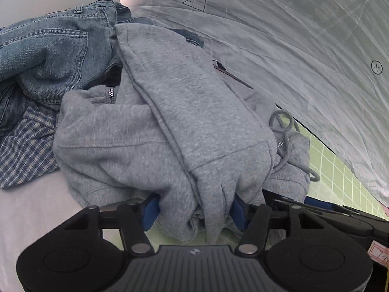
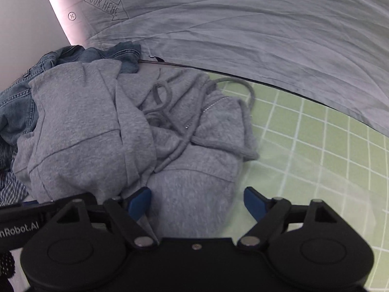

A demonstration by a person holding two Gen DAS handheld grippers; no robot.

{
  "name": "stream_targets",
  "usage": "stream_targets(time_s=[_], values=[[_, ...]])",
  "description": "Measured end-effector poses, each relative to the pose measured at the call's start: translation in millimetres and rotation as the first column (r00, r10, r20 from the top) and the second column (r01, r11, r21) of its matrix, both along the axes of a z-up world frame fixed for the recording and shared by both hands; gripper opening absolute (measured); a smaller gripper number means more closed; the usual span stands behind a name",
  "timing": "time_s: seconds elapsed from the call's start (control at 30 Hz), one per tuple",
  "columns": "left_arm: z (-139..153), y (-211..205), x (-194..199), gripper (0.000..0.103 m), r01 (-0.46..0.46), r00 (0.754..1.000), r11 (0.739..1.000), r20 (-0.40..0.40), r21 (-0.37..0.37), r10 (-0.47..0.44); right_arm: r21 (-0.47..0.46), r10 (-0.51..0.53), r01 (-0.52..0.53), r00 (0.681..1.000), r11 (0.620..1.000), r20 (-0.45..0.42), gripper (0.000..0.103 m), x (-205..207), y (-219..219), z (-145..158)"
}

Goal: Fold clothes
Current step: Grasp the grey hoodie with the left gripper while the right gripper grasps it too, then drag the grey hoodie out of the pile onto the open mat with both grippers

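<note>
A crumpled grey zip hoodie lies in a heap at the edge of a green grid mat. My left gripper has its blue fingers closed against a bunched fold of the hoodie's near edge. In the right wrist view the hoodie fills the left and middle, with its drawstring and zipper on top. My right gripper is open, its blue fingers either side of a rounded grey part of the hoodie, without pinching it.
Blue jeans and a blue plaid shirt are piled to the left behind the hoodie. A wrinkled grey sheet with a "LOOK HERE" arrow hangs behind. The green grid mat extends to the right.
</note>
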State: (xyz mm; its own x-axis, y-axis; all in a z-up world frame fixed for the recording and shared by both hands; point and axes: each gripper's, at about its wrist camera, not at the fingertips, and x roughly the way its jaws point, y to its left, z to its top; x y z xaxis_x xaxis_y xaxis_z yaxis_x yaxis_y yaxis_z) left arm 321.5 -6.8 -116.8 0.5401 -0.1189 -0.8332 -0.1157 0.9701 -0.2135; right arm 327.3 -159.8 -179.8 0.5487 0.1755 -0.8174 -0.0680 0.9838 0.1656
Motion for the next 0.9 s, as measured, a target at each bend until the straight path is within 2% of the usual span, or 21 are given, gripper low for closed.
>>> stream_targets(time_s=[0.03, 0.07, 0.1, 0.13, 0.2, 0.33, 0.43, 0.57, 0.67, 0.9], values=[[-0.4, 1.0, -0.4, 0.054, -0.002, 1.0, 1.0, 0.001, -0.003, 0.002, 0.008, 0.015, -0.015, 1.0, 1.0, -0.003, 0.068, 3.3, 3.4, -2.1], [0.6, 0.7, -1.9, 0.05, 0.001, 1.0, 1.0, 0.004, -0.001, -0.001, 0.026, 0.028, -0.028, 1.0, 0.999, 0.007, 0.058, 2.3, 3.9, -1.1], [2.8, -0.4, -4.9, 0.047, 0.007, 1.0, 1.0, 0.006, 0.001, -0.007, 0.043, 0.04, -0.041, 0.999, 0.998, 0.017, 0.039, 1.3, 4.4, -0.2], [5.0, -1.4, -7.9, 0.045, 0.013, 1.0, 1.0, 0.008, 0.002, -0.013, 0.061, 0.068, -0.07, 0.997, 0.996, 0.03, 0.031, -2.0, 4.7, 1.6], [9.4, -3.5, -13.8, 0.041, 0.025, 1.0, 1.0, 0.012, 0.005, -0.025, 0.025, 0.095, -0.096, 0.994, 0.995, 0.051, 0.021, -12.1, 7.7, 5.4], [18.4, -8.7, -26.8, 0.038, 0.054, 0.998, 0.999, 0.019, 0.008, -0.054, -0.011, 0.078, -0.077, 0.994, 0.997, 0.071, 0.016, -40.9, -9.4, 14.6], [24.2, -28.3, -50.3, 0.037, 0.136, 0.991, 0.99, 0.011, -0.025, -0.136, -0.006, 0.015, -0.014, 0.997, 1.0, 0.072, 0.016, -75.4, -38.7, 25.1], [27.8, -74.7, -100.0, 0.036, 0.257, 0.966, 0.965, -0.012, -0.057, -0.258, -0.106, -0.042, 0.051, 0.995, 0.993, 0.088, 0.015, -145.8, -74.8, 39.4], [27.4, -112.7, -144.5, 0.036, 0.35, 0.934, 0.932, -0.037, -0.093, -0.354, -0.152, -0.119, 0.131, 0.989, 0.98, 0.089, 0.015, -207.5, -118.1, 45.5], [21.2, -201.5, -264.3, 0.037, 0.544, 0.822, 0.818, -0.079, -0.19, -0.565, -0.215, -0.351, 0.357, 0.934, 0.909, 0.064, 0.016, -367.6, -226.3, 46.8]])
